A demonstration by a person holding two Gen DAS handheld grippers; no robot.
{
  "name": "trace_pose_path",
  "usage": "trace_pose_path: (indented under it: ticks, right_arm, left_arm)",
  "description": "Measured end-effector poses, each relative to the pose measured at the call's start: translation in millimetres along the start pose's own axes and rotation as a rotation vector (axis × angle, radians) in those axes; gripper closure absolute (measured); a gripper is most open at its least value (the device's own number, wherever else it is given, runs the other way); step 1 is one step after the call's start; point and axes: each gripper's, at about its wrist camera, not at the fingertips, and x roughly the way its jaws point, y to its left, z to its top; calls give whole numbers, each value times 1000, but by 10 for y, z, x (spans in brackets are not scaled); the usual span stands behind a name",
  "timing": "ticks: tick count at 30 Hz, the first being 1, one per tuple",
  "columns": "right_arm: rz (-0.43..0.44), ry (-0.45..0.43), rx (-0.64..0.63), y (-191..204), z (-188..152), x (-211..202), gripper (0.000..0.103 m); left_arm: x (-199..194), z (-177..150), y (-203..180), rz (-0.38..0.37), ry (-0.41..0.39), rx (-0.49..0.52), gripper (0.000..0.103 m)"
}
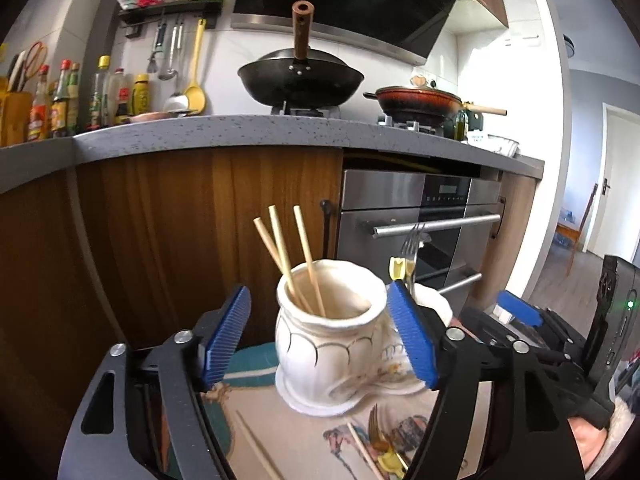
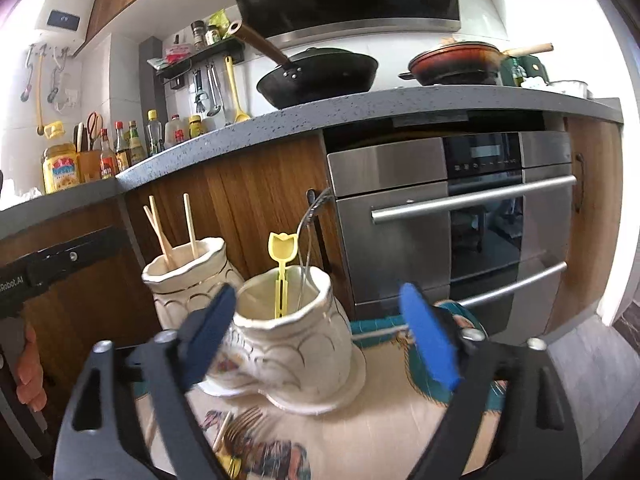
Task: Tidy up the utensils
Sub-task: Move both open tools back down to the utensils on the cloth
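Note:
A white ceramic holder [image 1: 320,356] with three wooden chopsticks [image 1: 306,252] stands on a patterned cloth. My left gripper [image 1: 319,287] is open around it, its blue pads apart from the holder's sides. A second white holder [image 2: 300,344] holds a yellow tulip-ended utensil [image 2: 283,250] and a metal fork [image 1: 413,240]. My right gripper [image 2: 319,289] is open and wide around this one, the right pad well clear of it. On the cloth in front lie loose chopsticks [image 1: 362,450], forks [image 2: 246,426] and a yellow utensil [image 1: 390,462].
Straight ahead are wooden cabinet doors [image 1: 180,220] and a steel oven [image 2: 460,220] with bar handles. The grey counter [image 1: 240,130] above carries a black wok [image 1: 300,80], a red pan [image 2: 456,62] and sauce bottles. A hand [image 2: 28,364] holds the left gripper's body.

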Motion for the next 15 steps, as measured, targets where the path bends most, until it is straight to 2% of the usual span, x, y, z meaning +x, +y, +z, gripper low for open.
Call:
trace_pose_path:
  ticks: [5,15]
  right_arm:
    - [-5,2,32,-29,-24,-247,5]
    - [-19,6,32,28,-15,-662,5]
  left_arm:
    - [-314,-27,11,14,-20,-13,16]
    - [-789,-94,13,36,-26,0,12]
